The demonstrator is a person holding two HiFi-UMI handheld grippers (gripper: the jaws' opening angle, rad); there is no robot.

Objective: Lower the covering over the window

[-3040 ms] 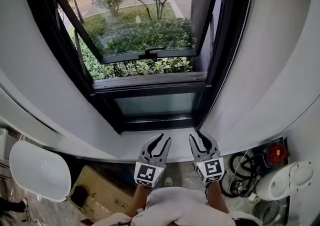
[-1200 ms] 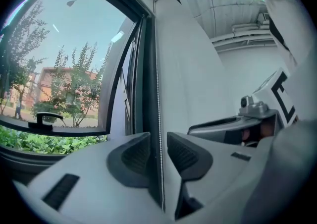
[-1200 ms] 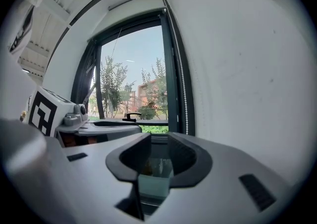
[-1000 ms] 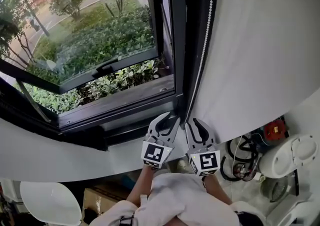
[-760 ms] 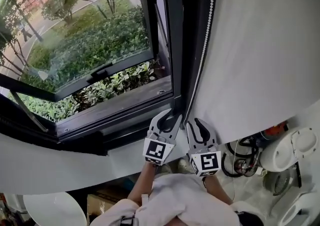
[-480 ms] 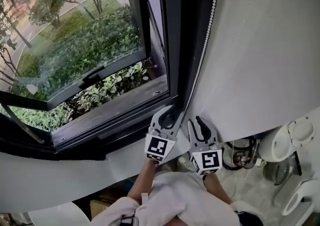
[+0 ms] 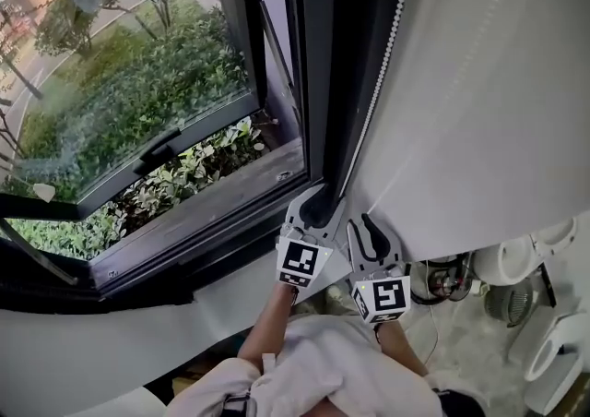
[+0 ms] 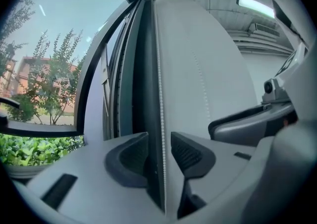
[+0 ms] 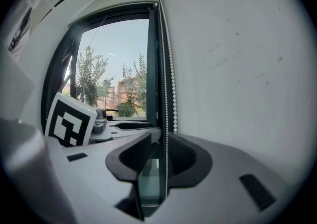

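Head view first: both grippers are up at the right edge of the window, where the dark frame (image 7: 318, 55) meets the white wall (image 7: 479, 111). The white bead chain (image 7: 380, 83) hangs down that seam, straight toward them. The left gripper (image 7: 323, 196) sits against the foot of the frame, with the right gripper (image 7: 366, 221) just beside it and a touch lower. Outside, the open sash (image 7: 157, 143) tilts over green shrubs (image 7: 138, 83). On to the left gripper view: the left gripper (image 8: 159, 143) is spreading its jaws right now, and the chain (image 8: 159, 69) drops through the gap between the ribbed pads, neither pad pressing on it. Frame on the left of the chain, wall on the right. Now the right gripper view: the right gripper (image 9: 159, 143) has its jaws apart as well, with window glass showing through the gap. The chain (image 9: 168, 69) comes down along the frame and into that gap, close against the right-hand pad, though whether it touches I cannot tell. The left gripper's marker cube shows off to the left, in front of the window.
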